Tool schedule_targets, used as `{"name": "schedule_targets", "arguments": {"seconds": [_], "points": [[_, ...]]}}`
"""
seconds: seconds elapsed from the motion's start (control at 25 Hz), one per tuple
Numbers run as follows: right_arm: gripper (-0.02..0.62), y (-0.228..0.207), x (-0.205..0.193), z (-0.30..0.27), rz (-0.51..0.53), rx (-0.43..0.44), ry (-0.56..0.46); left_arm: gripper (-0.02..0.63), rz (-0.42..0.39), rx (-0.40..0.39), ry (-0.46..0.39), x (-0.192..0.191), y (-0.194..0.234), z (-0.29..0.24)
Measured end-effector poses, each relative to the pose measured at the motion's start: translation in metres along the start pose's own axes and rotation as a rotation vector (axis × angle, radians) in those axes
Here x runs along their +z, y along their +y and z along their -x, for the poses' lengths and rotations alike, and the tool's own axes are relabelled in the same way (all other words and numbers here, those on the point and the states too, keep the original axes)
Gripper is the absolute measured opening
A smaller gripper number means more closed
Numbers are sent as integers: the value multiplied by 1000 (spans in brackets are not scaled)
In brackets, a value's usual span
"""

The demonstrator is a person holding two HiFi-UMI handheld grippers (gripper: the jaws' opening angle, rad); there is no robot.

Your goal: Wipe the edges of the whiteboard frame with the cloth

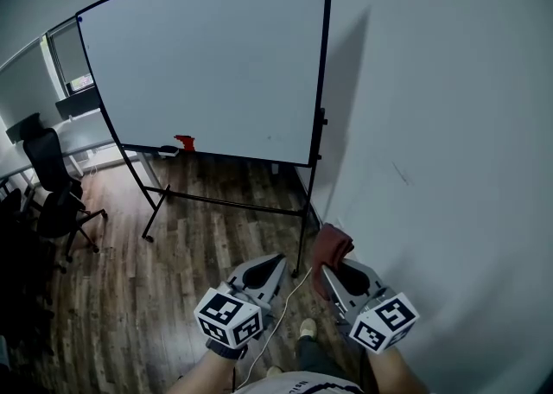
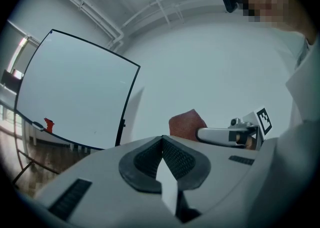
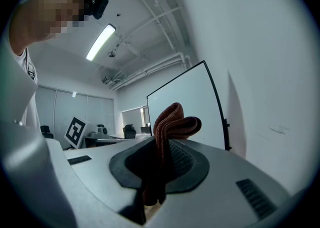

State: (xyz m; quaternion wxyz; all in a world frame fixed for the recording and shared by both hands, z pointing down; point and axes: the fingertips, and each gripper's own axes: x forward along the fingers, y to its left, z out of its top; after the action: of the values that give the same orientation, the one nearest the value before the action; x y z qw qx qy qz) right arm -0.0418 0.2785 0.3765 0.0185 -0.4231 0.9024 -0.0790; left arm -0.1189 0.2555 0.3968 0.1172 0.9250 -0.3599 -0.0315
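Cloth (image 3: 172,122) pinched in right gripper (image 1: 331,275) jaws — left gripper (image 1: 276,263) jaws pressed together, empty. Whiteboard (image 1: 207,64) well ahead: close in, press cloth along frame (image 1: 327,55) edge.

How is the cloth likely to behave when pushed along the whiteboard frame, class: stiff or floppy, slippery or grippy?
Probably floppy: the cloth folds over itself above the right gripper. Likely light, since a pinch holds it up. Its ribbed weave probably grips, not slips.

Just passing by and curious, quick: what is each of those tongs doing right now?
Left tongs: closed, nothing in them.
Right tongs: closed on the folded reddish-brown cloth.
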Motion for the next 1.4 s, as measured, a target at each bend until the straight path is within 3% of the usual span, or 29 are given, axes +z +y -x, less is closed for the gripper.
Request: {"name": "schedule_targets", "arguments": {"seconds": [0.28, 0.8, 1.12, 1.4], "points": [[52, -56, -4, -51, -32, 21, 11, 8, -1, 26, 22, 1, 43, -55], [52, -243, 29, -145, -50, 44, 12, 8, -19, 84, -5, 34, 120, -235], [52, -316, 37, -191, -60, 5, 26, 8, -58, 89, -1, 56, 151, -302], [52, -364, 48, -234, -48, -87, 30, 8, -50, 49, 2, 65, 190, -349]]}}
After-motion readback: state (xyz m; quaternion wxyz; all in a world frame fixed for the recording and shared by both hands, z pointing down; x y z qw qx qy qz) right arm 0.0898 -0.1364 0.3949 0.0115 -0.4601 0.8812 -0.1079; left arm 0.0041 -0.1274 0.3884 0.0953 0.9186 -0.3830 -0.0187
